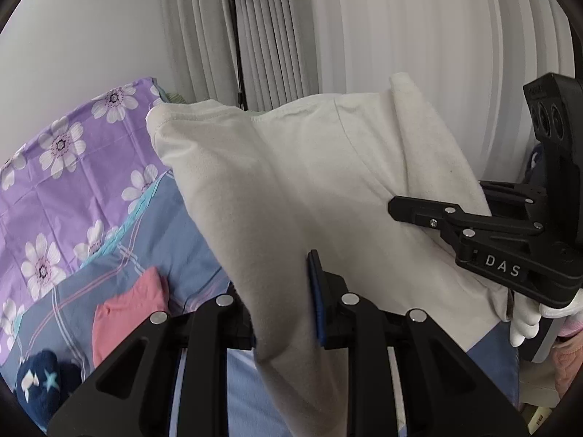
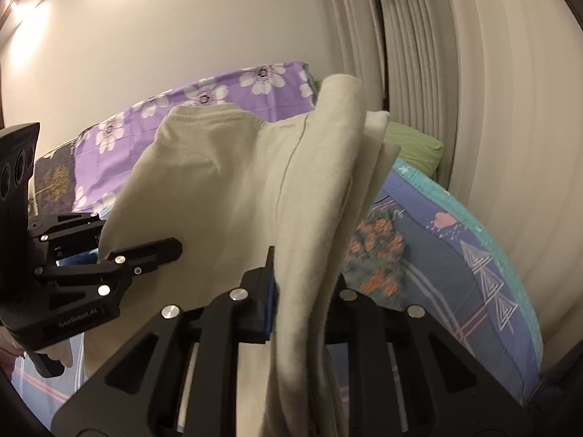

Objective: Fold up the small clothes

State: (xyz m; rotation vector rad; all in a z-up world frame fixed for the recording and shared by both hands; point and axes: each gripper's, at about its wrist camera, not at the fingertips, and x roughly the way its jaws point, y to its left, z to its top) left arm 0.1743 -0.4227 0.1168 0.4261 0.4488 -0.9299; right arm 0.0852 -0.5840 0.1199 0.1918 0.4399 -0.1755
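Left wrist view: left gripper [image 1: 284, 291] pinching cream garment [image 1: 291, 182], lifted above the bed [image 1: 153, 233]; pink cloth [image 1: 127, 313] and navy starred item [image 1: 40, 382] only here. Right wrist view: right gripper [image 2: 306, 284] clamping same garment's folded edge; floral cloth [image 2: 375, 255] beneath, curtain [image 2: 419, 54] close behind.

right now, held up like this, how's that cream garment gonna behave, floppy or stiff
Likely floppy: the cream garment sags between the left gripper and right gripper. It probably feels light, since thin folds hang freely. It may swing or unfold if moved quickly.
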